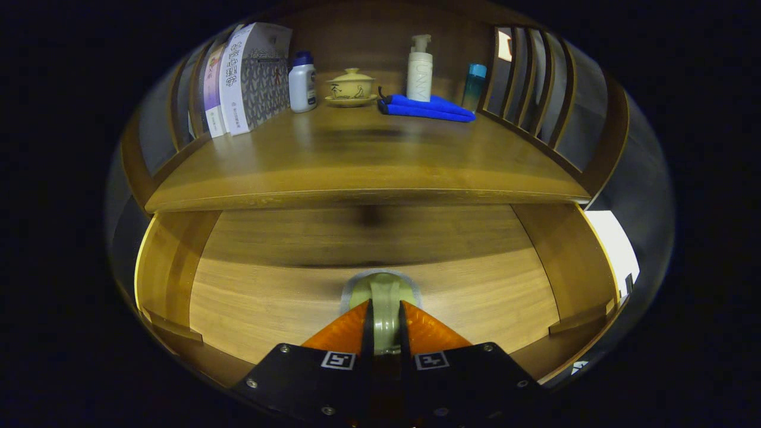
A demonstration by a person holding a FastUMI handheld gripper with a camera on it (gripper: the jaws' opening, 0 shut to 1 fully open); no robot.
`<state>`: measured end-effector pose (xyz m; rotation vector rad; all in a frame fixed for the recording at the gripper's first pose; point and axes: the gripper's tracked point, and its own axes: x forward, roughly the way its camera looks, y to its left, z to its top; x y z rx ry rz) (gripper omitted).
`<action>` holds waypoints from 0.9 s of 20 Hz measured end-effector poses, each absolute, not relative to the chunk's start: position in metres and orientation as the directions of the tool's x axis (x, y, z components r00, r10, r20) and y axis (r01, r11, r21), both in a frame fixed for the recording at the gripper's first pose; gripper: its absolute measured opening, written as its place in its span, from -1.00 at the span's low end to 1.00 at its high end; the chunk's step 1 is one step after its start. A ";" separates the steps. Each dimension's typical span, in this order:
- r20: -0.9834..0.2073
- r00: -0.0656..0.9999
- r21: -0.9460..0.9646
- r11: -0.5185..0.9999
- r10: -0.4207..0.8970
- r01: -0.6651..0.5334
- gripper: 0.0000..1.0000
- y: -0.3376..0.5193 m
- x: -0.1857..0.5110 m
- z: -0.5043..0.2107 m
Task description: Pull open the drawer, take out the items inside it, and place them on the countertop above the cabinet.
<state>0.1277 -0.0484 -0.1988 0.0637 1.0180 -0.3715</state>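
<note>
Gripper view looks down into the open drawer (250, 309), and the gripper (385, 315) is narrowed around a pale green, rounded item (383, 291) that sits between the fingers. Both fingers seem to press its narrow middle rib, while its rounded top pokes out just ahead of the tips. It could be a small cup or a roll seen edge-on; I cannot tell which. It is smooth, glossy, olive-toned, with a pale grey rim or shadow around it, and it sits near the drawer's front edge, about midway between the side walls. No other items show on the wooden drawer floor around it.

Now the risks, as I judge them. That grip is on a thin, slick ridge, so a tilt on the lift could let the item swivel or slip free and drop back into the drawer. The countertop (357, 160) juts out directly above the drawer's rear, so rising straight up too far back could knock the item against its front edge.

Up top, the back edge is crowded: books (238, 83) at the left rear corner, a small white bottle (302, 83), a lidded yellow teacup (351, 88), a pump bottle (419, 68) on a folded blue cloth (425, 108), and a teal bottle (474, 86). Setting down too deep could bump those; the front of the countertop looks free.
</note>
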 end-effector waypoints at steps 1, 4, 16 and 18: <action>-0.833 0.481 -0.120 0.938 -0.274 0.326 -0.61 -0.047 0.130 -0.195; -0.811 0.502 -0.142 0.933 -0.300 0.330 -0.65 -0.048 0.128 -0.182; -0.695 0.644 -0.117 0.934 -0.320 0.337 -0.66 -0.039 0.130 -0.105; -0.670 0.676 -0.100 0.940 -0.307 0.327 -0.65 -0.035 0.140 -0.093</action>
